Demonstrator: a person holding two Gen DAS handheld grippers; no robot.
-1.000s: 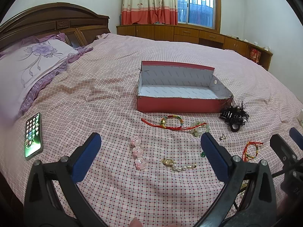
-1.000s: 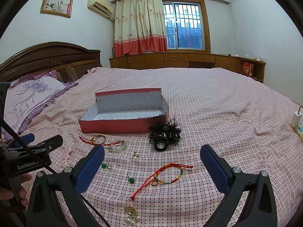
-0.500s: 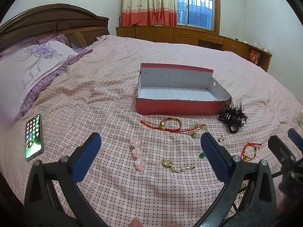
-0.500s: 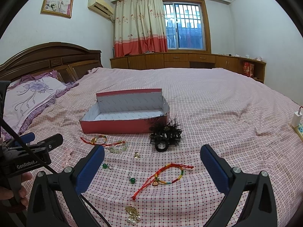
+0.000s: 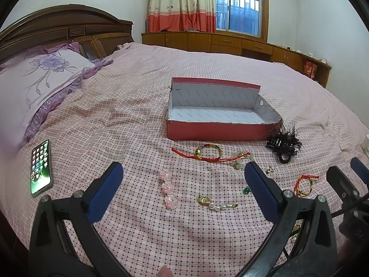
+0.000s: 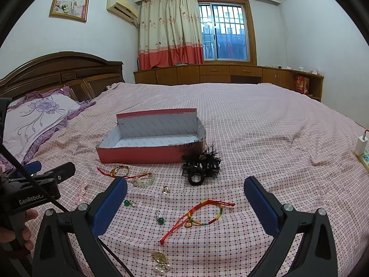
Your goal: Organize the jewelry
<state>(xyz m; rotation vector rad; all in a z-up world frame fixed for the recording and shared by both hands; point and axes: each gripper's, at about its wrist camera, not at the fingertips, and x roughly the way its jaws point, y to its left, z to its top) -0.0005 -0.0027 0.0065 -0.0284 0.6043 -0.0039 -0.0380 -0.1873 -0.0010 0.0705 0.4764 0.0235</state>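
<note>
Jewelry lies scattered on the pink checked bedspread [image 5: 138,120] in front of an open red box [image 5: 221,115], whose white inside holds nothing. Both tongs are spread wide with nothing between their blue pads: the left gripper [image 5: 182,191] hangs over a string of three pink flower beads [image 5: 168,188] and a gold-and-pearl piece [image 5: 215,203], and the right gripper [image 6: 184,205] hangs over a multicolour cord bracelet with a gold charm [image 6: 200,214]. Just before the box lie a second multicolour bracelet on a red cord [image 5: 208,153] and a pale bead bracelet [image 6: 144,180], touching each other. A black feathered hair clip [image 6: 201,164] rests against the box's right corner. Two green bead earrings [image 6: 160,218] and a small gold piece [image 6: 165,189] sit between the bracelets. A lit phone [image 5: 40,167] lies well apart at the left, below a floral pillow [image 5: 39,78].
</note>
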